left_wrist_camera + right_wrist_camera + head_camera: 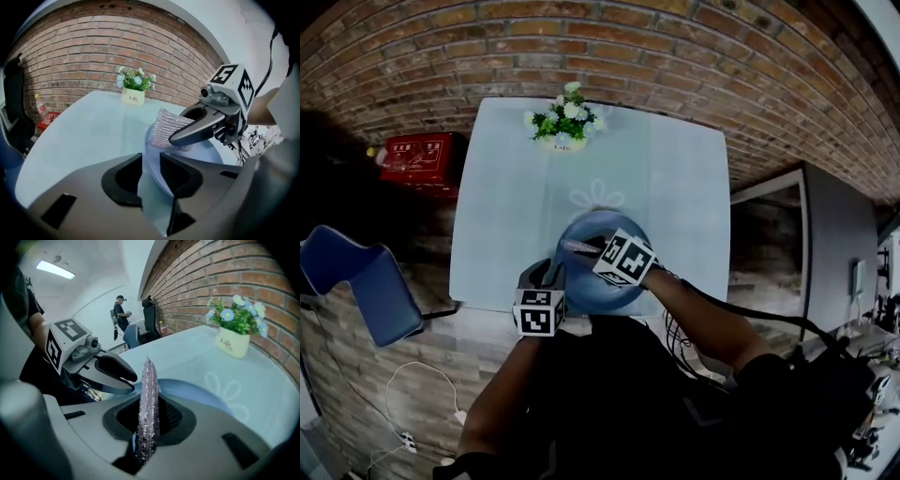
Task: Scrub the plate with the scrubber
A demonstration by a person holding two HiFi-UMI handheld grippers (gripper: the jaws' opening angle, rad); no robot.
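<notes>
1. Finds the plate (586, 232) lying flat on the surface (502, 187), near its front edge.
2. Grasps the scrubber (149, 380) in the right gripper (149, 420), jaws clenched on it, sheet held edge-on, long axis running out along the jaws, just above the plate.
3. Holds the left gripper (151, 166) at the plate's near left rim, jaws released and empty, rim just ahead of the gap.
4. Probably calls for turning the scrubber's flat face down onto the plate below.
</notes>
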